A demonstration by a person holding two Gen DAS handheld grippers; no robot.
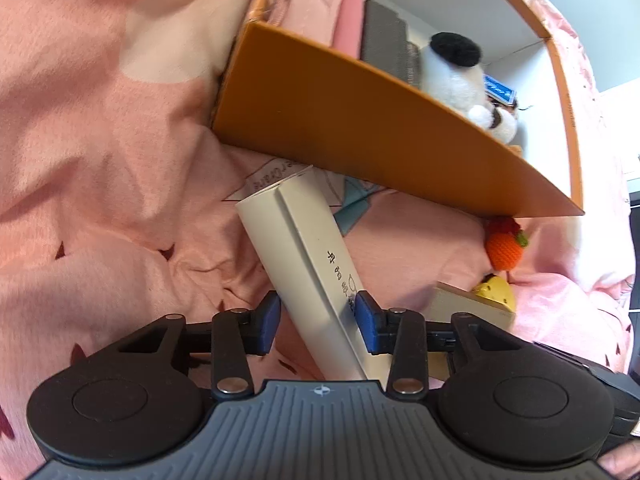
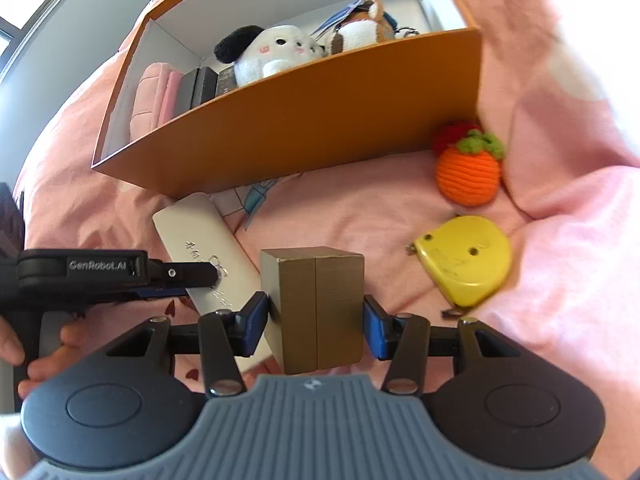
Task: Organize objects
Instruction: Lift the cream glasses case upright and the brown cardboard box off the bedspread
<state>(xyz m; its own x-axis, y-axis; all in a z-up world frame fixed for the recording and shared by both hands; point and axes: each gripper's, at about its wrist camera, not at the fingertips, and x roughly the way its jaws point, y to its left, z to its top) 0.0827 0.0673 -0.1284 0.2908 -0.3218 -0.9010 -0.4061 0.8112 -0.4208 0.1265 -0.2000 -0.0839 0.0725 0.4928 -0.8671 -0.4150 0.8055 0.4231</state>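
Left gripper (image 1: 316,322) clamped on white box (image 1: 304,264), right gripper (image 2: 314,326) apparently clamped on gold box (image 2: 320,308), orange bin (image 2: 304,120) at 12 o'clock.

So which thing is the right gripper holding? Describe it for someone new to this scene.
Find the orange box on the pink bedding. In front of it, the right gripper clamps a gold-brown block: squat and metallic, unlike the long white case beside it.

"GenRobot.AI" on the left hand-held gripper (image 2: 218,278), handwritten characters on white box (image 2: 200,248), unreadable
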